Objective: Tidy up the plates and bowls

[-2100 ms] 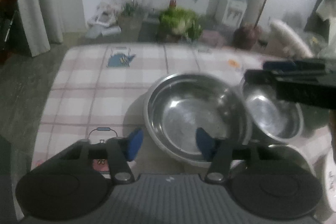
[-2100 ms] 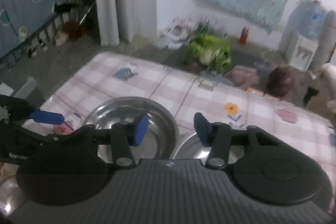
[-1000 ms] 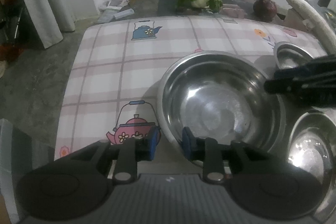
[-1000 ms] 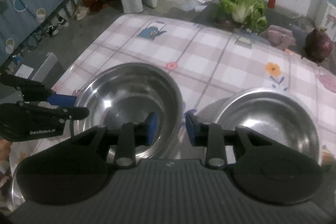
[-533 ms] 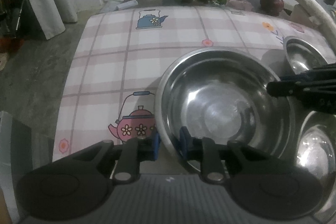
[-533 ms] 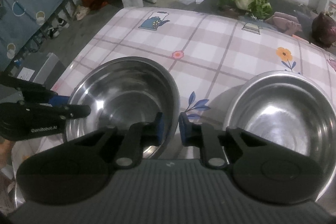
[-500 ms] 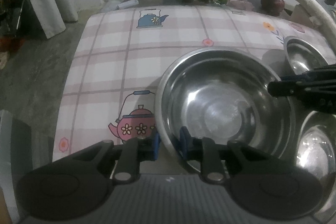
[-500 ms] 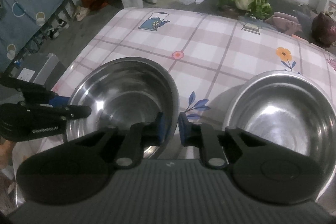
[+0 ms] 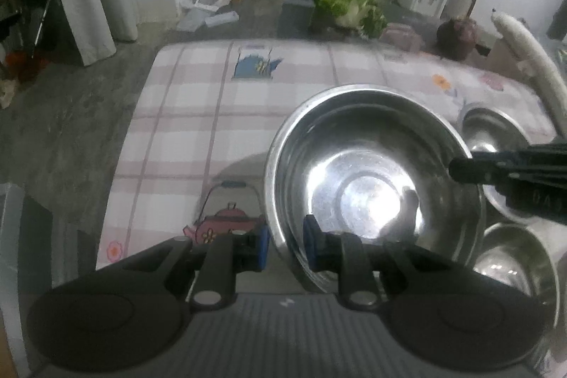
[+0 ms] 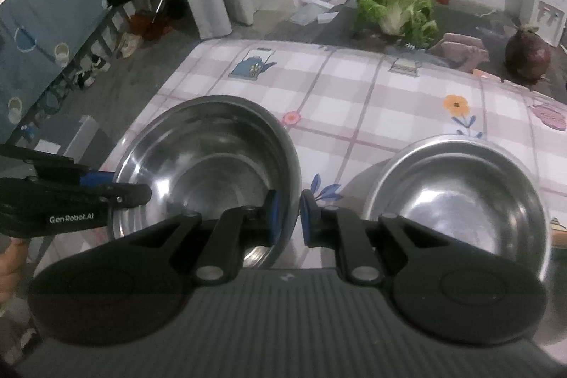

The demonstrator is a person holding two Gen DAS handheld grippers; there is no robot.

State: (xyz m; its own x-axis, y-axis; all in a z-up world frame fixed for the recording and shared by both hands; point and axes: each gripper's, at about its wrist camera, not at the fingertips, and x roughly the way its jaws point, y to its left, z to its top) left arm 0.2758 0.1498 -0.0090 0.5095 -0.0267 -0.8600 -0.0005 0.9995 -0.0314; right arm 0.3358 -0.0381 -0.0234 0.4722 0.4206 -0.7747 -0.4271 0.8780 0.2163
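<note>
Large round steel bowl (image 9: pixel 372 186), shiny and smooth, is held just above the checked desk (image 9: pixel 198 116). Its rim is pinched on opposite sides by left hand-held gripper (image 9: pixel 286 245) and right hand-held gripper (image 10: pixel 288 213), both nearly closed.

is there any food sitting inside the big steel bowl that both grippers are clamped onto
No, the big steel bowl shows only bare shiny metal inside, with the right gripper and left gripper pinching opposite sides of its rim.

bowl (image 10: pixel 212 147): silver | tablecloth (image 10: pixel 372 101): pink-white plaid | claw pads (image 10: pixel 273 218): blue
</note>
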